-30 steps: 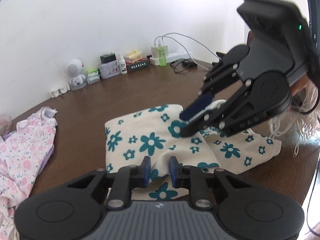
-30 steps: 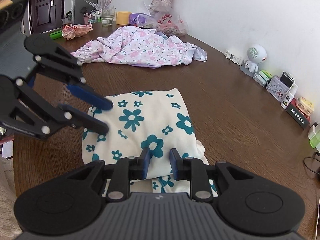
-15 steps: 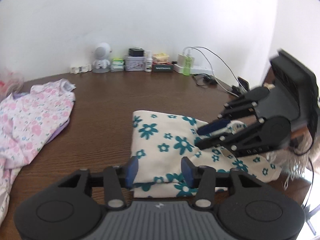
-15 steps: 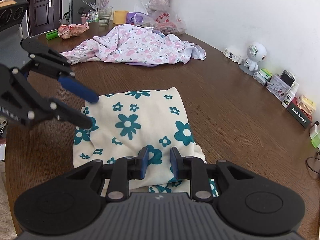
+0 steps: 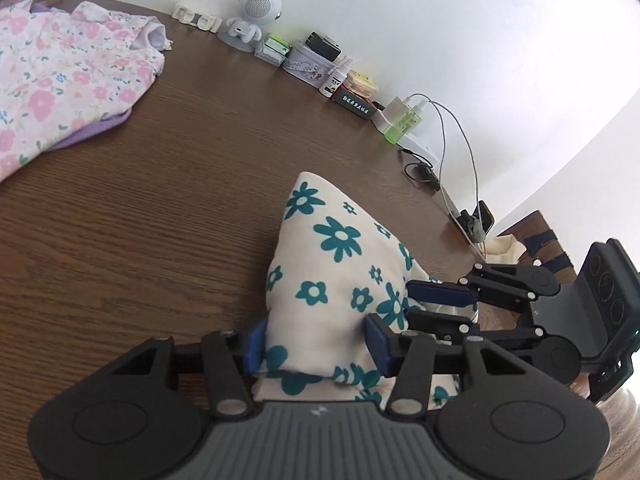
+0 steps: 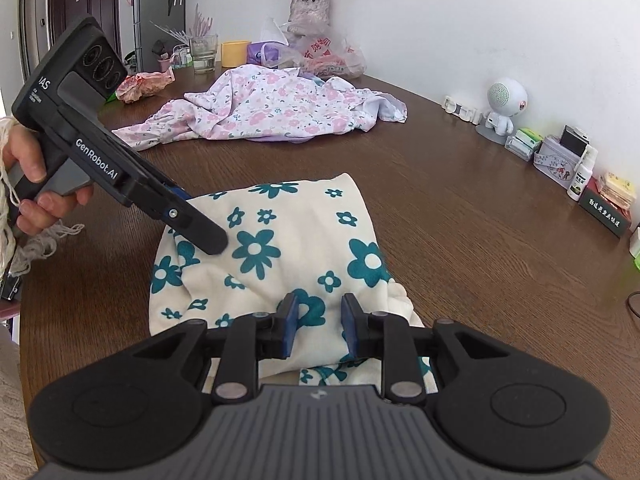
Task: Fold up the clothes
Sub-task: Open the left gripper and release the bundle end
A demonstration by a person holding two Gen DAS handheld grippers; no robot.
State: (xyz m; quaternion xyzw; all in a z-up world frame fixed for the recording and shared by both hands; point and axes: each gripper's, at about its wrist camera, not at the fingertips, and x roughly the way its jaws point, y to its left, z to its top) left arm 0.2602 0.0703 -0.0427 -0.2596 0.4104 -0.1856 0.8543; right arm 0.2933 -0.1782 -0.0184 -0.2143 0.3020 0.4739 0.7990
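A cream cloth with teal flowers (image 5: 340, 280) (image 6: 300, 232) lies folded into a thick bundle on the brown wooden table (image 6: 460, 220). My left gripper (image 5: 316, 340) straddles the bundle's near-left edge. Its jaws are closing, and cloth fills the gap with both blue pads against it. In the right wrist view the left gripper (image 6: 204, 232) comes in from the left, tilted on its side, with one finger lying on top of the cloth. My right gripper (image 6: 319, 326) (image 5: 420, 306) stays shut on a fold at the bundle's near-right end.
A pink flowered garment (image 6: 272, 112) (image 5: 60, 80) lies crumpled further along the table. A white robot-shaped speaker (image 6: 502, 108), tins, small bottles and a power strip with cables (image 5: 416, 136) line the wall. A vase, cups and bags stand at the far end. A person's hand (image 6: 36, 184) holds the left gripper.
The left gripper let go of the cloth, opened wide, rolled onto its side and moved to the bundle's left edge, where the fold now sits between its jaws. The right gripper held still.
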